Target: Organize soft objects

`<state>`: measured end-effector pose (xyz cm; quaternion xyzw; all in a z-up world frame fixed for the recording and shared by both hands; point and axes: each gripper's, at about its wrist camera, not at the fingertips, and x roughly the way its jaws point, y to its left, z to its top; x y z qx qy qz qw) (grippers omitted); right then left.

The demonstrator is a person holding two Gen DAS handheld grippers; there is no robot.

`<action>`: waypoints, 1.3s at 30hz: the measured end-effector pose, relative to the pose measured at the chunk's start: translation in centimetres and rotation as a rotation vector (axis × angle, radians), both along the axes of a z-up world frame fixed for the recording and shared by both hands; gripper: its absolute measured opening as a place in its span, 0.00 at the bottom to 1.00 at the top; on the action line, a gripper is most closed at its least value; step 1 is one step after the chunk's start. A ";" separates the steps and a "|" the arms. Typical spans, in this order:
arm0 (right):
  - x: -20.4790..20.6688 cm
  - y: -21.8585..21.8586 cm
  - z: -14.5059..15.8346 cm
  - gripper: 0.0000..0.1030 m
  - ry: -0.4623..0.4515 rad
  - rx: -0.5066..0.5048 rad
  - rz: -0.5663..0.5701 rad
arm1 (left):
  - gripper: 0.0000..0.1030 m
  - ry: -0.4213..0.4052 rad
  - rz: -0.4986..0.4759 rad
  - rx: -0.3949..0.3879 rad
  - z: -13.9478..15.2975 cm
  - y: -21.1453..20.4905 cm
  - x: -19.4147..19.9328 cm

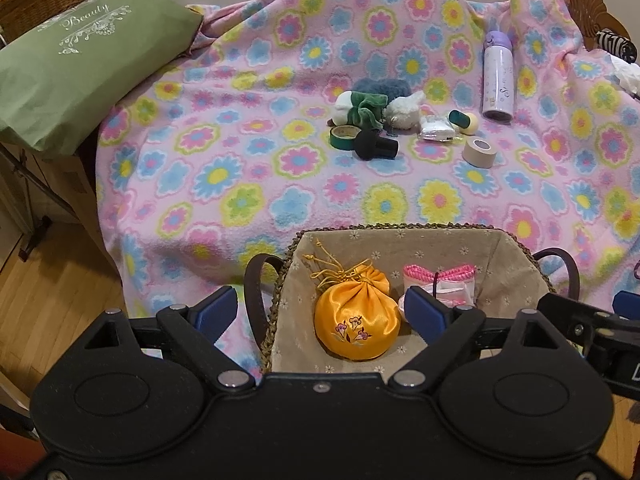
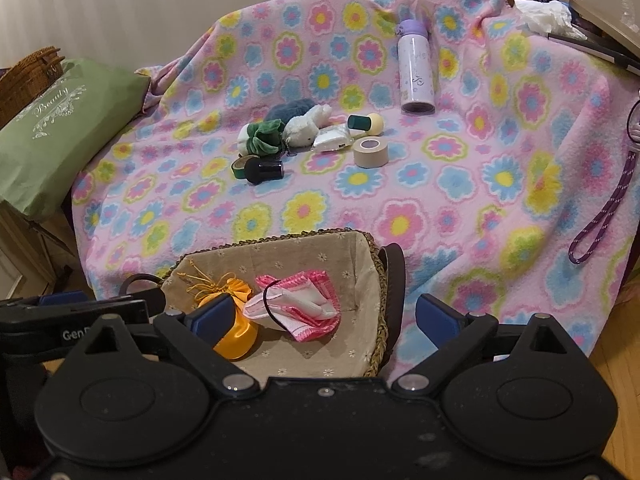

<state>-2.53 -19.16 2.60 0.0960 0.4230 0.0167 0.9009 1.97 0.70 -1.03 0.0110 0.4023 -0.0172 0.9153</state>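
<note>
Soft objects: orange satin pouch (image 1: pixel 357 322) and pink-edged cloth (image 2: pixel 298 304) both lie inside the lined basket (image 1: pixel 400 236), lower centre of each frame. Pouch carries a small embroidered flower motif; gold drawstring trails toward the basket's upper-left corner.

Writing: green bag (image 1: pixel 80 56), upper left, reads "Beauty" in white script. In the right wrist view, "Gen" is legible on the other tool's body at the left edge; the rest is cut off. Print on the lilac bottle (image 2: pixel 416 70) too small to read.

Pose: both tools angle down over the basket's near side, side by side. Left gripper (image 1: pixel 318 314) has its jaws apart; the pouch sits between the blue pads, clear of both. Right gripper (image 2: pixel 326 316) likewise spread wide, nothing pinched; the cloth lies between its pads, the left pad overlapping the pouch in view.

Mid-frame on the floral blanket (image 1: pixel 240 160), well apart from both tools: white plush (image 2: pixel 306 128), green scrunchie (image 2: pixel 262 136), blue-grey fuzzy item (image 1: pixel 382 86), beige tape roll (image 2: pixel 371 152), green tape roll (image 1: pixel 343 137), black brush (image 1: pixel 378 148).
</note>
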 end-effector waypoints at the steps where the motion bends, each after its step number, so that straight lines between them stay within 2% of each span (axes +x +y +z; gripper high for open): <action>1: 0.1 0.0 -0.1 0.95 0.003 -0.002 0.001 | 0.85 0.003 0.002 0.000 -0.1 0.0 0.1; 10: 1.3 0.0 -0.5 0.95 -0.007 -0.017 -0.003 | 0.86 0.014 0.011 0.018 -0.6 -0.3 1.6; 21: 4.7 -0.7 0.0 1.00 -0.100 -0.035 -0.014 | 0.87 0.016 -0.017 0.014 -0.9 0.0 5.3; 25: 7.0 -1.1 0.0 1.00 -0.119 -0.047 -0.028 | 0.87 0.014 -0.023 0.019 -0.9 0.0 7.4; 29: 9.9 -1.5 -0.3 1.00 -0.087 -0.041 0.015 | 0.87 0.011 -0.034 0.024 -1.0 -0.2 9.9; 39: 16.9 -1.7 -1.2 1.00 -0.075 -0.091 0.030 | 0.87 0.013 -0.072 0.042 -2.1 -1.3 16.1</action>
